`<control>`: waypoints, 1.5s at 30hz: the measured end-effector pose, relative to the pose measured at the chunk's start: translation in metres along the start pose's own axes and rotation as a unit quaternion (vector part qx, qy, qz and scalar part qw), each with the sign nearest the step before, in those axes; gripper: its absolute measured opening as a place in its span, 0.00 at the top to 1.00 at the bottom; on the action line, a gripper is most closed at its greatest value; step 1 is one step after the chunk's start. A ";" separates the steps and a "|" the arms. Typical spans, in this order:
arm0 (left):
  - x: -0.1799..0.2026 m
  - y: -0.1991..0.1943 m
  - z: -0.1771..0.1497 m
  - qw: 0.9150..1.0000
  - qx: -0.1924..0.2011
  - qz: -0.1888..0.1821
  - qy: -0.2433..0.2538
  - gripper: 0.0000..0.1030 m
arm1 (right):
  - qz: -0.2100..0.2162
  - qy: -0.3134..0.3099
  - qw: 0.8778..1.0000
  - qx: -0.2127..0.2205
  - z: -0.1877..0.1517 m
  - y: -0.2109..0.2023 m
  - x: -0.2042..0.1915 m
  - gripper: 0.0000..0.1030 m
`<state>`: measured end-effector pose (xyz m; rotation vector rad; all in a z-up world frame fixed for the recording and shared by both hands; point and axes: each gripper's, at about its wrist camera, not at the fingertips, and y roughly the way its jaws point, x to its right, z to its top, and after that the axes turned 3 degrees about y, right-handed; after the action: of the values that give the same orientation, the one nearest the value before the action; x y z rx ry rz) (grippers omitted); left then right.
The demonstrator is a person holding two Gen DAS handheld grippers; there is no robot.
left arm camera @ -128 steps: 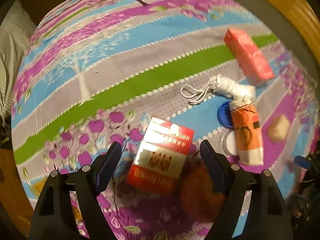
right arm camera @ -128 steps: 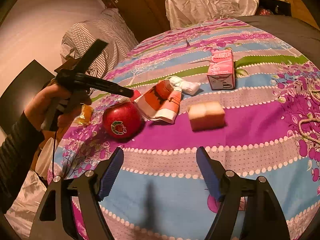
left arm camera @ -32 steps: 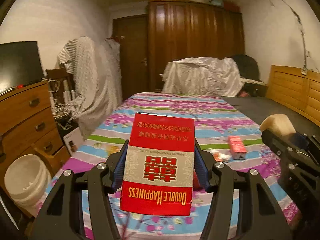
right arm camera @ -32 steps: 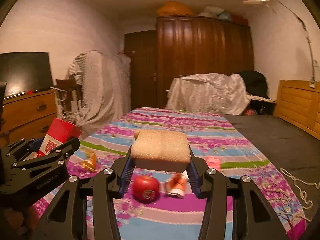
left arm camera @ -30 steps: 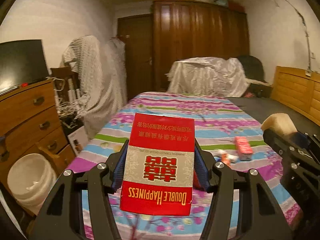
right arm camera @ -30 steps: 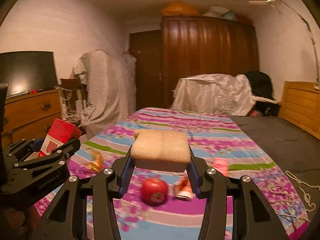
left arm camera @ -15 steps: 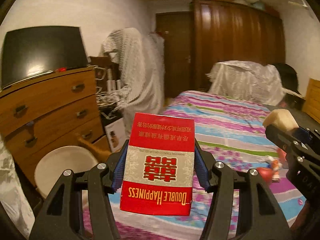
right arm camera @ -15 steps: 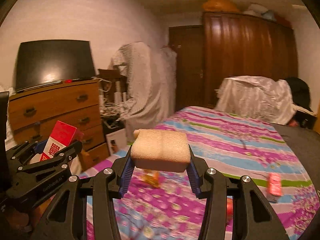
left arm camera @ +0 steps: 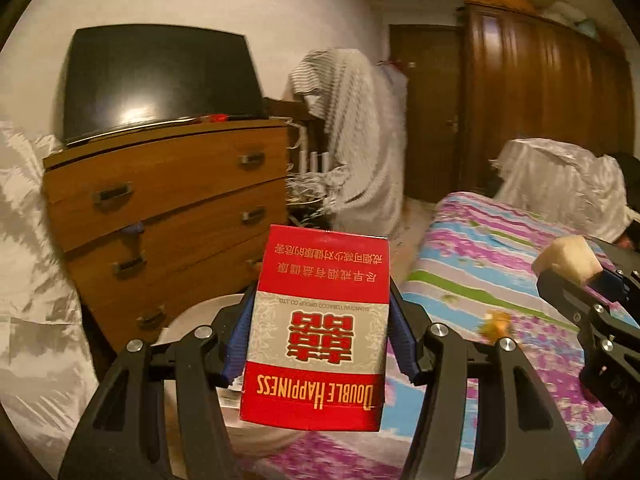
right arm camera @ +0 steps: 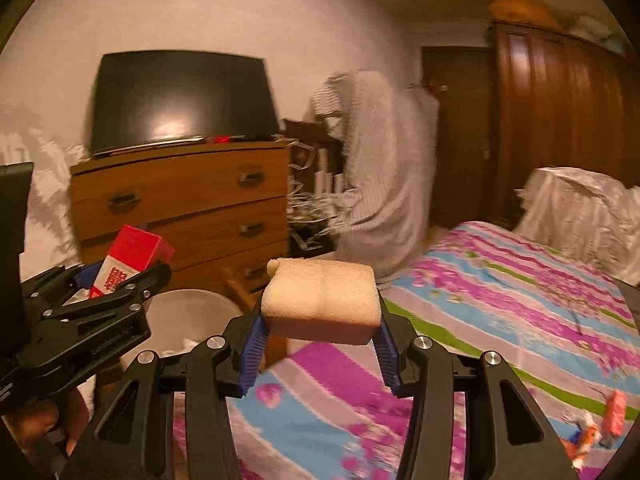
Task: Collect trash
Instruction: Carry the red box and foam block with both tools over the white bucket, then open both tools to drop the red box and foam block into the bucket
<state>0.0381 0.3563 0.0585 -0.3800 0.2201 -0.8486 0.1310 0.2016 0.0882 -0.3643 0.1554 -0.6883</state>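
Note:
My left gripper (left arm camera: pixel 320 340) is shut on a red and white cigarette box (left arm camera: pixel 320 328), held upright between its blue pads. The same box (right arm camera: pixel 124 264) and left gripper (right arm camera: pixel 100 300) show at the left of the right wrist view. A beige foam sponge block (right arm camera: pixel 322 304) is clamped in my right gripper (right arm camera: pixel 320 344), lifted above the bed's corner. That sponge (left arm camera: pixel 568 260) appears at the right edge of the left wrist view. A white bucket (right arm camera: pixel 188 316) stands on the floor below both grippers, beside the dresser, its rim (left arm camera: pixel 188 316) partly hidden behind the box.
A wooden dresser (left arm camera: pixel 168 216) with a dark TV (left arm camera: pixel 156 80) stands left. The bed with its striped floral cover (right arm camera: pixel 500 320) fills the right, with a pink carton (right arm camera: pixel 616 408) and an orange wrapper (left arm camera: pixel 496 322) lying on it. A draped chair (right arm camera: pixel 376 168) and wardrobe (left arm camera: pixel 548 120) stand behind.
Both grippers have swung left from over the bed toward the dresser and white bucket, each keeping its hold. The apple and other bed items have slid out of view to the right.

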 end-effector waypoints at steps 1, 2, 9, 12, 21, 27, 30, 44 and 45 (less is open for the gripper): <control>-0.009 0.003 0.001 1.000 -0.004 0.005 -0.005 0.46 | 0.010 -0.006 1.000 -0.006 0.006 0.011 -0.013 0.52; -0.020 0.007 0.003 1.000 -0.009 0.011 -0.010 0.46 | 0.017 -0.010 1.000 -0.010 0.009 0.016 -0.024 0.52; -0.076 0.039 0.005 0.998 -0.051 0.034 -0.021 0.46 | 0.076 -0.032 0.994 -0.069 0.034 0.087 -0.086 0.52; -0.098 0.061 0.004 0.996 -0.081 0.032 -0.022 0.46 | 0.097 -0.036 0.989 -0.106 0.033 0.119 -0.098 0.52; -0.144 0.128 -0.014 0.983 -0.182 -0.003 -0.037 0.46 | 0.146 -0.026 0.959 -0.241 0.023 0.215 -0.123 0.52; -0.155 0.156 -0.029 0.973 -0.227 -0.031 -0.034 0.46 | 0.169 -0.026 0.933 -0.316 0.007 0.254 -0.130 0.52; -0.167 0.165 -0.033 0.970 -0.236 -0.031 -0.046 0.46 | 0.167 -0.021 0.928 -0.333 0.001 0.267 -0.129 0.52; -0.193 0.180 -0.038 0.967 -0.241 -0.022 -0.073 0.46 | 0.162 -0.015 0.930 -0.330 0.004 0.263 -0.112 0.52; -0.193 0.180 -0.038 0.968 -0.240 -0.023 -0.072 0.46 | 0.162 -0.015 0.930 -0.330 0.004 0.262 -0.112 0.52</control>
<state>0.0245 0.6022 -0.0421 -0.9017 0.2822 -0.8049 0.2013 0.4621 -0.0049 -0.9710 0.4111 -0.2821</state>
